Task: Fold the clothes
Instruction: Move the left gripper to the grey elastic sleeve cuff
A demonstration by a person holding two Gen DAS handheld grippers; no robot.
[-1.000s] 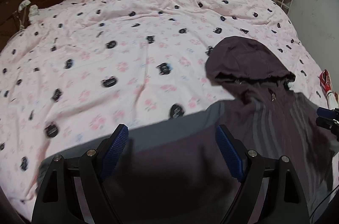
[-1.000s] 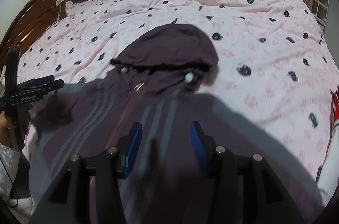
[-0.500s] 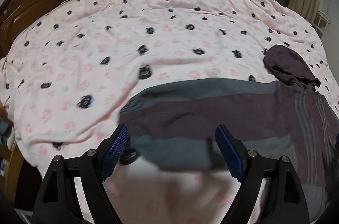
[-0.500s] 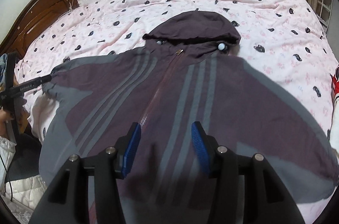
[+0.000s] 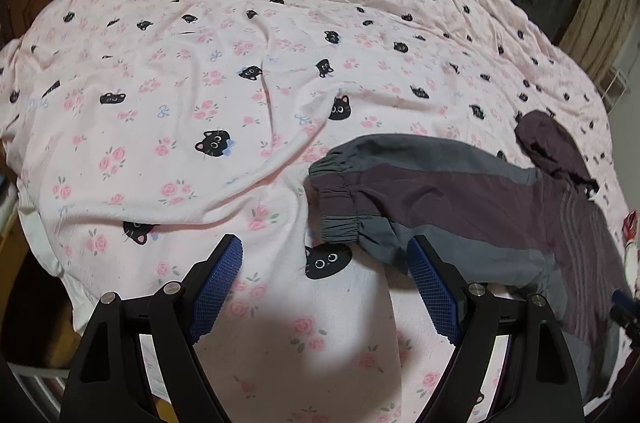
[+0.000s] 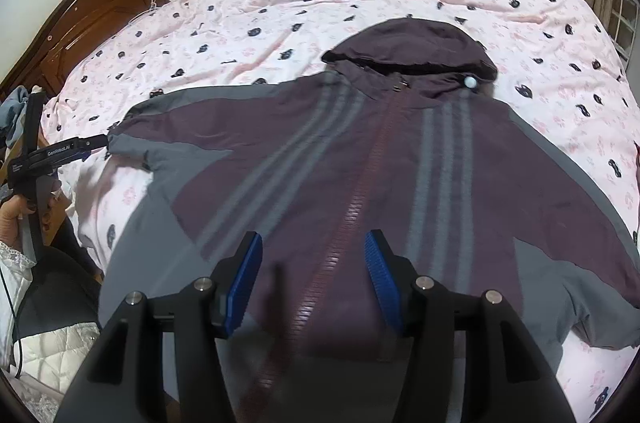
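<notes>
Hooded jacket [image 6: 360, 159] was spread flat, front up, zipped, on bed [image 5: 200, 103], sleeve [image 5: 420, 199] now drawn out toward headboard-side edge. Left tongs [image 5: 324, 283] were wide open, empty, just beside cuff. Right tongs [image 6: 312, 275] were opening, nothing gripped, over zipper. Folding judged ready.

Jacket [image 6: 320, 151] hem hidden behind right gripper [image 6: 314, 265]; zipper [image 6: 360, 191] blurred; right sleeve cut off in left view.
</notes>
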